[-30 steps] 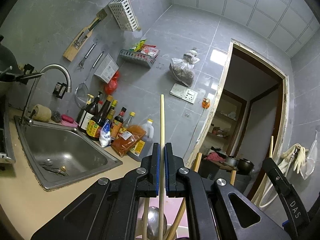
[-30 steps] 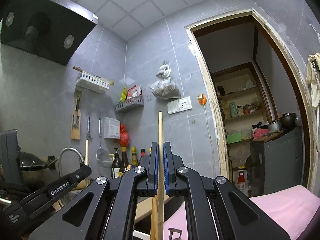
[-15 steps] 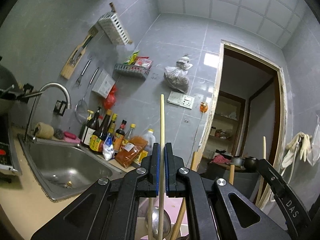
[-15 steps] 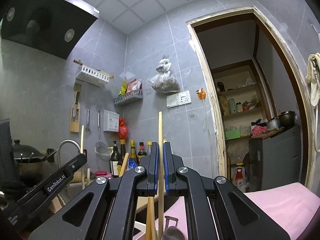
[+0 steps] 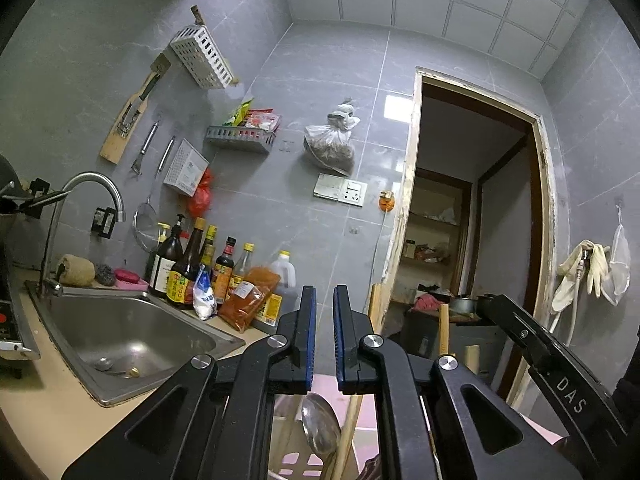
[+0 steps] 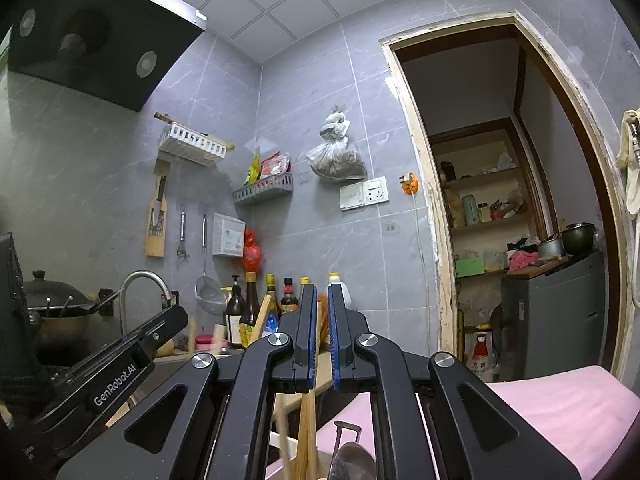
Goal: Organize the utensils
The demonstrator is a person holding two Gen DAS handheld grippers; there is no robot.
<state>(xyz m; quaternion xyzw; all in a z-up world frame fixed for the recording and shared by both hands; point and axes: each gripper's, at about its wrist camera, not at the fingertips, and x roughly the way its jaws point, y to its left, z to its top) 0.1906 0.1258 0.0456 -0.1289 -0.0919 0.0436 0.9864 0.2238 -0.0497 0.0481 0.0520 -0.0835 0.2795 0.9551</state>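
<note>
My left gripper [image 5: 325, 292] points a little upward and its jaws are opening. Only grey wall shows in the gap between the blue pads, with nothing between them. Right under it, a metal spoon [image 5: 320, 428] and a wooden chopstick [image 5: 348, 432] stand in a holder whose body is hidden. My right gripper [image 6: 322, 290] has its pads a narrow slit apart. No stick rises above its tips. Wooden chopsticks [image 6: 308, 428] lean beneath it, beside a metal spoon [image 6: 352, 460]. I cannot tell whether the pads touch any stick.
A steel sink [image 5: 120, 332] with a curved tap [image 5: 96, 184] lies to the left. Sauce bottles [image 5: 200, 272] line the wall behind the counter. A pink-covered surface [image 6: 560, 400] is at the lower right. A wok [image 6: 52, 300] sits at the far left, and a doorway [image 6: 500, 200] opens on the right.
The chopstick that stood upright between the left jaws has dropped out and those jaws have parted. The right gripper's chopstick no longer rises above its tips. The left view has rolled slightly.
</note>
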